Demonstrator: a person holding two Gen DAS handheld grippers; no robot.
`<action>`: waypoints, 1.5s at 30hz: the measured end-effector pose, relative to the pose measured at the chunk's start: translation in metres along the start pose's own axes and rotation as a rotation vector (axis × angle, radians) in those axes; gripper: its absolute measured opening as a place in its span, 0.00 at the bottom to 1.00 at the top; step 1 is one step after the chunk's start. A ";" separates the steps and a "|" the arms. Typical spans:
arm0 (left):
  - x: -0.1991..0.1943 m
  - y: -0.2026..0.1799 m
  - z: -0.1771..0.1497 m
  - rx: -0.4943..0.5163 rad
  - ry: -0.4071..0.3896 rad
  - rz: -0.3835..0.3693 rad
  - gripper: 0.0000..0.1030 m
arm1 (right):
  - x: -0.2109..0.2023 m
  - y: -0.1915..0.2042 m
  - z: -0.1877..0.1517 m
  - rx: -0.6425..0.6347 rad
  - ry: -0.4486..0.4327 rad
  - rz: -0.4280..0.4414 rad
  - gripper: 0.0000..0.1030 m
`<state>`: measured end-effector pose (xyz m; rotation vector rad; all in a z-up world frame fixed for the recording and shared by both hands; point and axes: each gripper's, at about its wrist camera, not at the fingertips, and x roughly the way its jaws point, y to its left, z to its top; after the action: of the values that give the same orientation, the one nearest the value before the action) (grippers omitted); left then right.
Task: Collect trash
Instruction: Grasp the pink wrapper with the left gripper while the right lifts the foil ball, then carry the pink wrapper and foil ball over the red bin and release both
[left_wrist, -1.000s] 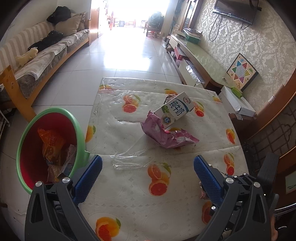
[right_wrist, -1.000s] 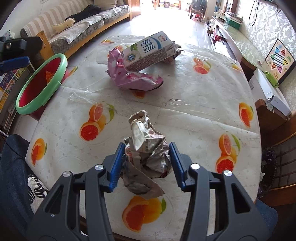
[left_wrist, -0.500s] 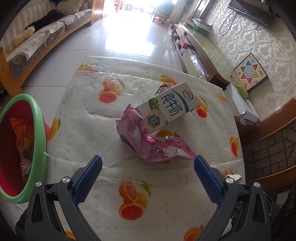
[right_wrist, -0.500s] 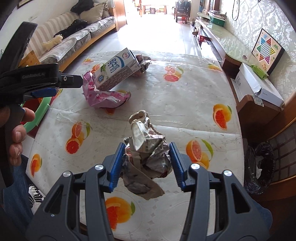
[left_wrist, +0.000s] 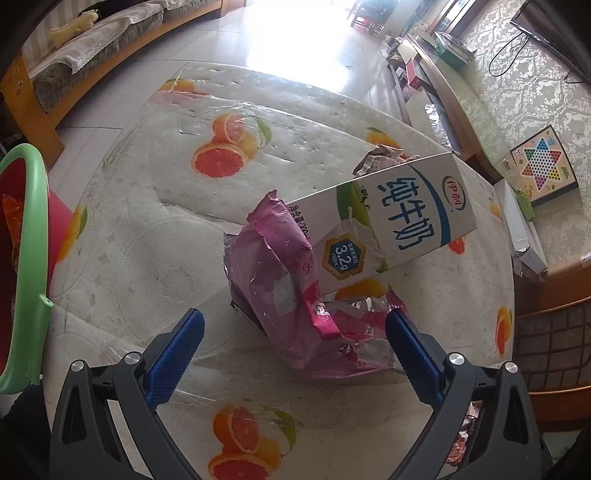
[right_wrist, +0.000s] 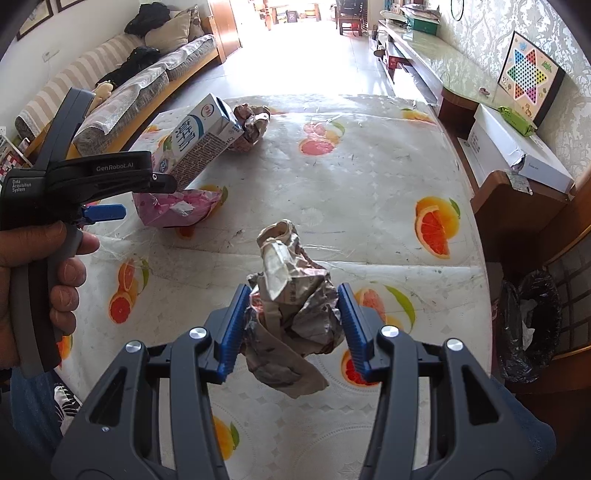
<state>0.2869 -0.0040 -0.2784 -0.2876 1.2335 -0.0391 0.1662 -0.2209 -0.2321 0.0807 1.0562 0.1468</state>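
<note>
The right gripper (right_wrist: 291, 325) holds a crumpled wad of paper (right_wrist: 291, 306), greyish and creased, its ribbed blue jaws pressed on both sides of it above the worktop (right_wrist: 369, 184). The left gripper (left_wrist: 295, 339) hangs with its jaws wide apart, nothing between the pads, just short of a shiny pink foil wrapper (left_wrist: 280, 280), torn and wrinkled. A rectangular cardboard milk carton (left_wrist: 384, 229) leans tilted on the wrapper's far side, and a second small foil wad (right_wrist: 251, 125) lies just behind the carton. The round worktop wears a white quilted cloth printed with orange slices under clear, wrinkled plastic film. A red plastic bin (left_wrist: 26, 258) with a smooth green rim stands at its left edge, holding orange wrappers.
</note>
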 end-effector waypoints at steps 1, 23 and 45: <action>0.002 0.000 0.000 0.001 0.000 0.005 0.89 | 0.001 0.000 0.000 -0.001 -0.001 0.001 0.46; -0.032 0.008 -0.018 0.093 -0.038 -0.046 0.26 | -0.018 0.016 0.002 -0.025 -0.050 -0.004 0.46; -0.173 0.096 -0.042 0.112 -0.277 -0.029 0.26 | -0.071 0.121 0.020 -0.215 -0.159 0.018 0.46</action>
<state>0.1778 0.1124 -0.1543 -0.2053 0.9482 -0.0899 0.1395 -0.1132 -0.1443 -0.0913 0.8763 0.2653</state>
